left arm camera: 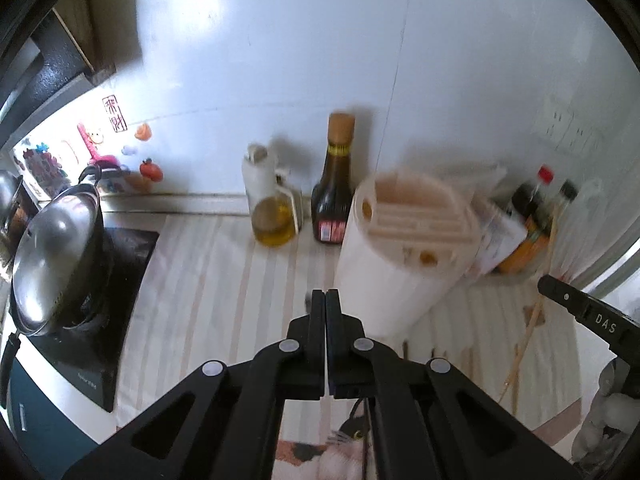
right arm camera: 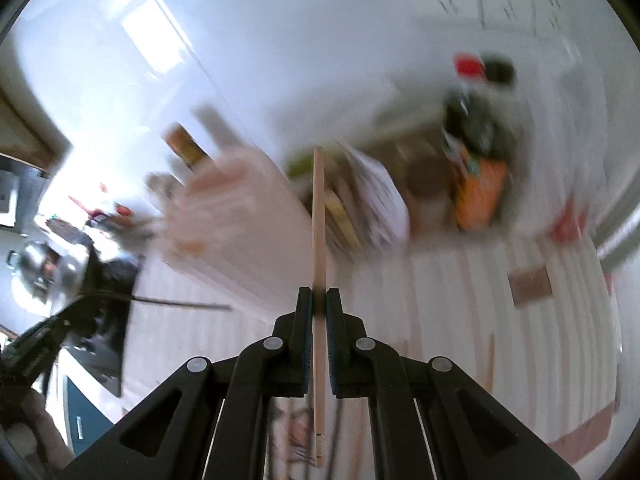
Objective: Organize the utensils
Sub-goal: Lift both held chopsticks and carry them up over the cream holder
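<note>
right gripper carries one pale wooden chopstick, pinched partway along its length so the long end runs far past the tips and the short end runs back under the linkage. judgement: held along the fingers like this, it can be pointed tip-first into a slot. jaws are pressed onto the stick, nearly together, with only the stick between the pads.

left gripper: jaws pressed flat together. a dark thin thing, probably a chopstick, hangs below between the fingers near the linkage; the right wrist view shows a dark rod sticking out from that gripper at the left edge. whether the pads really clamp it i cannot tell for sure, but it looks carried.

white utensil holder stands on the striped counter cloth, just far-right of the left gripper's tips, its slotted top open upward. judgement: that is the target, so both sticks are held above it.

more pale chopsticks lie loose on the cloth to the right, near the holder's base. they are not yet sorted.

oil bottle and dark sauce bottle stand at the far wall. lidded pot sits on the cooktop at left. right view is heavily blurred.
</note>
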